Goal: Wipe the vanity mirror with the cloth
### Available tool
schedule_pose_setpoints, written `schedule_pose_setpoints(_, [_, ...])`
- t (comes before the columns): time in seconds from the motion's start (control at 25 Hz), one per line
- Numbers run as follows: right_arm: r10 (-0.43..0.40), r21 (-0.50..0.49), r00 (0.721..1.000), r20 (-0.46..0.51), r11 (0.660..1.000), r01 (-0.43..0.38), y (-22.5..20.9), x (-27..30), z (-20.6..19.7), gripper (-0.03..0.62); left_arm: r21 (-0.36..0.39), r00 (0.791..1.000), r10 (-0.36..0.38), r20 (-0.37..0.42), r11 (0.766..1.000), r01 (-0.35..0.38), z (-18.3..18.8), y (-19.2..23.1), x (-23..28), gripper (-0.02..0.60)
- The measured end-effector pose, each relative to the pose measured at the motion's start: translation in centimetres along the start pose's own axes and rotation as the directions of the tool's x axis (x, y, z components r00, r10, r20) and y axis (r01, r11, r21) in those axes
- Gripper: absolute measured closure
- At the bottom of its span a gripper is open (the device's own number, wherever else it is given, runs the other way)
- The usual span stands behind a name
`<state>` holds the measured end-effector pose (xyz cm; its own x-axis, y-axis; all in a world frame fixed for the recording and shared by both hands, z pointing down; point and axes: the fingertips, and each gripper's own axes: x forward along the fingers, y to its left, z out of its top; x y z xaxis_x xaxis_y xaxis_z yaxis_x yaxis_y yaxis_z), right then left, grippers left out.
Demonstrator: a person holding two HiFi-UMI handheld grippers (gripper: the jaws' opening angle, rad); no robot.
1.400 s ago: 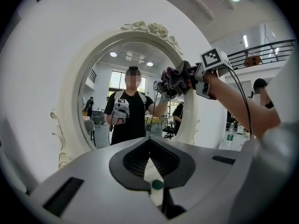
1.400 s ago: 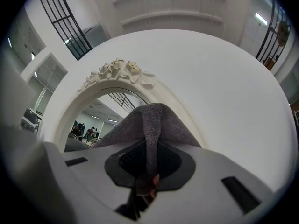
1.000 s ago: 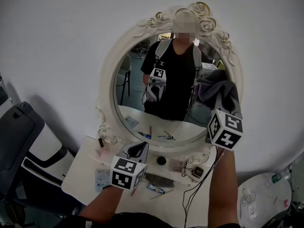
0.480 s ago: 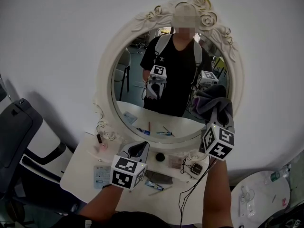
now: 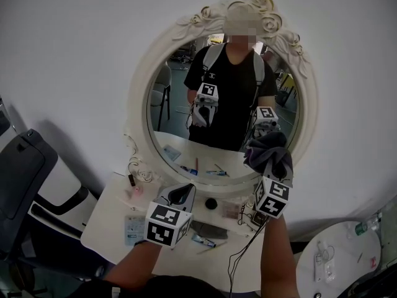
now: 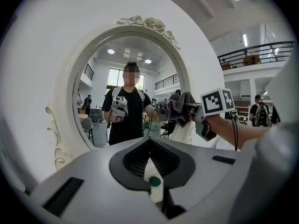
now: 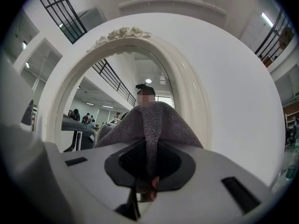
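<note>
At the white vanity, lower right of the oval glass: my right claw (image 5: 270,171) was clenched on the bunched grey cloth (image 5: 269,153), raised to the vanity mirror (image 5: 223,98). Whether the cloth actually pressed the glass, I could not tell. My left claw (image 5: 181,194) hung low over the counter (image 5: 108,219), closed on nothing. Risks, as I judged them: only a thin fold sat between the right jaws, so a hard stroke could pull it free and let bare claw strike glass. The cable (image 5: 236,256) under the right gripper could drag small toiletries off the counter. Count: one mirror, one cloth, two claws, one cable.
</note>
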<state>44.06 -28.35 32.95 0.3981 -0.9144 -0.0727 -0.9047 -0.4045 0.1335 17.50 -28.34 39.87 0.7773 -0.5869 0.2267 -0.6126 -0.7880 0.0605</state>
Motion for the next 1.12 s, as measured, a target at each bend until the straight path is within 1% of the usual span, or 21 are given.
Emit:
schedule_pose_setpoints(0.2, [0.004, -0.035, 0.998, -0.061, 0.999, -0.006, 1.0, -0.1, -3.7, 0.556, 0.0, 1.0, 0.008, -0.004, 1.0, -0.008, -0.2, 0.3, -0.3, 0.575])
schedule_pose_setpoints(0.32, [0.01, -0.037, 0.995, -0.098, 0.999, -0.014, 1.6, -0.2, -5.4, 0.556, -0.002, 1.0, 0.013, -0.004, 1.0, -0.013, -0.3, 0.7, -0.5, 0.575])
schedule_pose_setpoints(0.4, [0.022, -0.044, 0.991, -0.129, 0.999, -0.028, 2.2, -0.2, -6.7, 0.556, -0.005, 1.0, 0.017, -0.004, 1.0, -0.017, -0.3, 0.8, -0.6, 0.575])
schedule_pose_setpoints(0.48, [0.045, -0.072, 0.983, -0.177, 0.996, -0.059, 3.0, -0.1, -8.3, 0.556, -0.006, 1.0, 0.018, -0.005, 1.0, -0.018, -0.4, 0.9, -0.6, 0.575])
schedule_pose_setpoints(0.64, [0.104, -0.123, 0.953, -0.284, 0.982, -0.144, 5.6, -0.1, -12.4, 0.556, -0.01, 1.0, 0.025, -0.004, 1.0, -0.025, -0.5, 1.1, -0.9, 0.575])
schedule_pose_setpoints(0.84, [0.165, -0.086, 0.91, -0.38, 0.973, -0.213, 8.4, -0.1, -16.3, 0.556, -0.019, 0.999, 0.052, -0.009, 0.998, -0.052, -1.2, 2.3, -1.9, 0.575])
schedule_pose_setpoints(0.88, [0.187, -0.079, 0.895, -0.405, 0.968, -0.238, 9.3, -0.1, -17.2, 0.556, -0.025, 0.998, 0.062, -0.011, 0.998, -0.062, -1.4, 2.8, -2.2, 0.575])
schedule_pose_setpoints(0.96, [0.254, -0.065, 0.842, -0.476, 0.945, -0.322, 12.0, -0.1, -19.5, 0.556, -0.038, 0.996, 0.084, -0.017, 0.996, -0.084, -1.9, 3.8, -2.8, 0.575])
schedule_pose_setpoints(1.0, [0.279, -0.059, 0.82, -0.499, 0.934, -0.354, 13.6, 0.0, -20.5, 0.556, -0.041, 0.995, 0.094, -0.018, 0.995, -0.095, -2.0, 4.2, -3.1, 0.575])
schedule_pose_setpoints(1.04, [0.29, -0.054, 0.813, -0.505, 0.929, -0.366, 14.9, 0.2, -21.3, 0.556, -0.043, 0.994, 0.104, -0.018, 0.994, -0.105, -2.1, 4.5, -3.4, 0.575])
schedule_pose_setpoints(1.12, [0.294, -0.018, 0.817, -0.496, 0.937, -0.348, 16.4, 0.2, -22.1, 0.556, -0.043, 0.992, 0.121, -0.018, 0.992, -0.122, -2.2, 5.2, -4.2, 0.575])
